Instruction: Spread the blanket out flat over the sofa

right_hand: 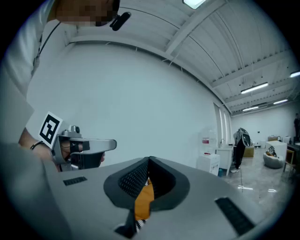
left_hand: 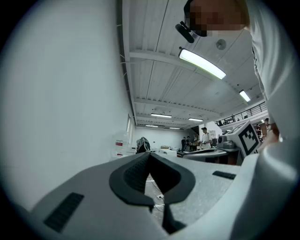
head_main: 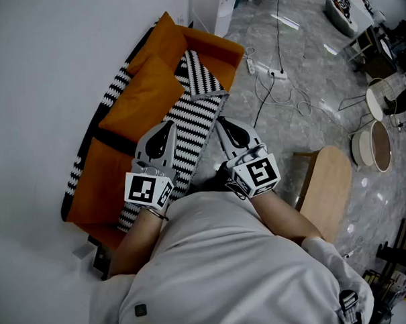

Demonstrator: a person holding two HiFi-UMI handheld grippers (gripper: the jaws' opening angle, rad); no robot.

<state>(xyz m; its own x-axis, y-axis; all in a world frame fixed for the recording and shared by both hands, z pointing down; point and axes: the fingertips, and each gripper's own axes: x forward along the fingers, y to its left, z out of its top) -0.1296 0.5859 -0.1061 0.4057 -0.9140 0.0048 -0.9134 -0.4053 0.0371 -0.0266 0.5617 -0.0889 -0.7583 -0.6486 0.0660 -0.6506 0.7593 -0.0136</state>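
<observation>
Sofa point(head_main: 130, 104) mostly bare orange, so the task looks barely begun. Blanket point(head_main: 191, 118) lies in a narrow strip beneath and ahead of both your grippers, running to the far armrest. It still needs opening sideways. Left gripper point(head_main: 165, 128) closed, empty. Right gripper point(head_main: 223, 125) closed, empty. Striped edging behind the backrest, left of your left gripper: same blanket or not, unclear. The strip's near end is hidden under your arms.

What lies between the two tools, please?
The striped blanket, a narrow strip across the orange sofa, shows between left tool and right tool in the head view.
</observation>
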